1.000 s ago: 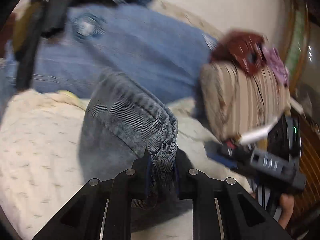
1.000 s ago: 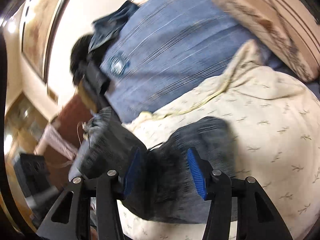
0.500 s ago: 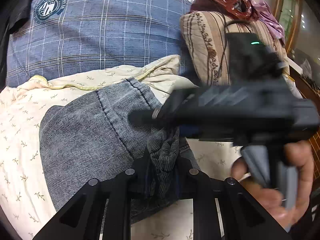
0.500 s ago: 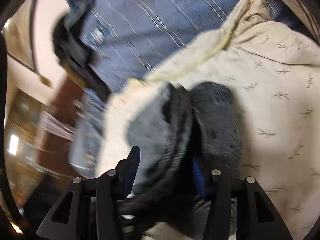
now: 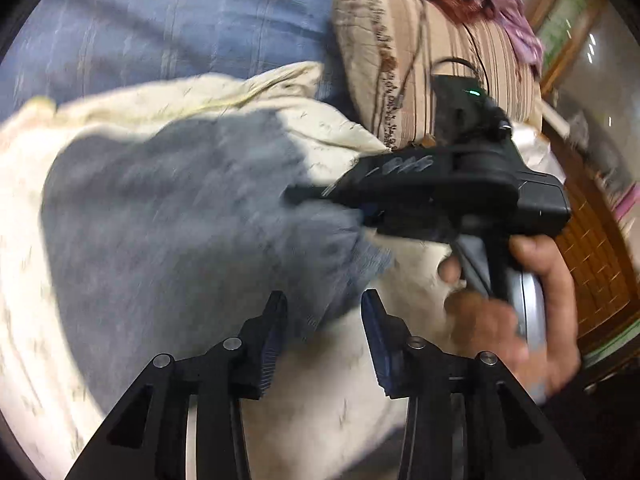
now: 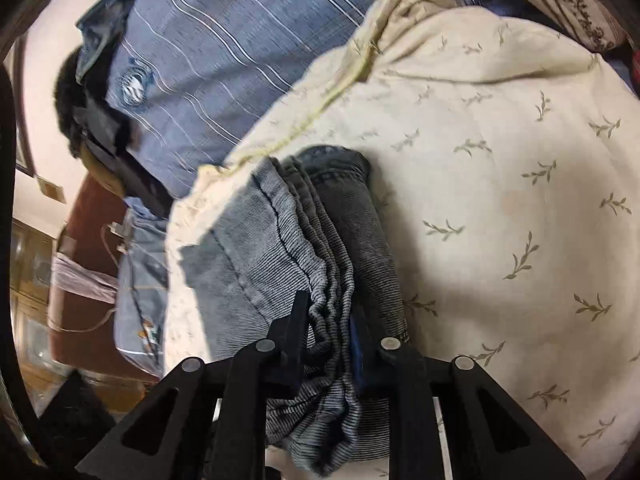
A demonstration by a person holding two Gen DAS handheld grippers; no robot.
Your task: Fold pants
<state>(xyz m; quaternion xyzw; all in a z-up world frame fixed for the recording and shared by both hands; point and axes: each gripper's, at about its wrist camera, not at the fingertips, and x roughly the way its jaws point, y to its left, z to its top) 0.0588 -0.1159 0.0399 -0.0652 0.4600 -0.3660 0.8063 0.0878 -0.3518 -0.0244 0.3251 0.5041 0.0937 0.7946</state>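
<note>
The grey-blue ribbed pants [image 5: 172,220] lie folded on a cream leaf-print sheet [image 5: 360,392]. My left gripper [image 5: 324,320] is open, its jaws apart just off the pants' near edge, holding nothing. My right gripper [image 6: 330,320] is shut on a bunched stack of the pants' edge layers [image 6: 320,248]. In the left wrist view the right gripper's black body [image 5: 452,192] reaches in from the right onto the pants, held by a hand [image 5: 512,300].
A blue plaid blanket [image 5: 180,28] lies behind the sheet [image 6: 500,160]. A striped beige cushion [image 5: 432,56] with dark red cloth on top stands at the right. In the right wrist view, blue clothes and dark items [image 6: 100,120] lie at the left edge.
My left gripper has opened and let go of the pants' edge. My right gripper has closed on the bunched layers of the pants.
</note>
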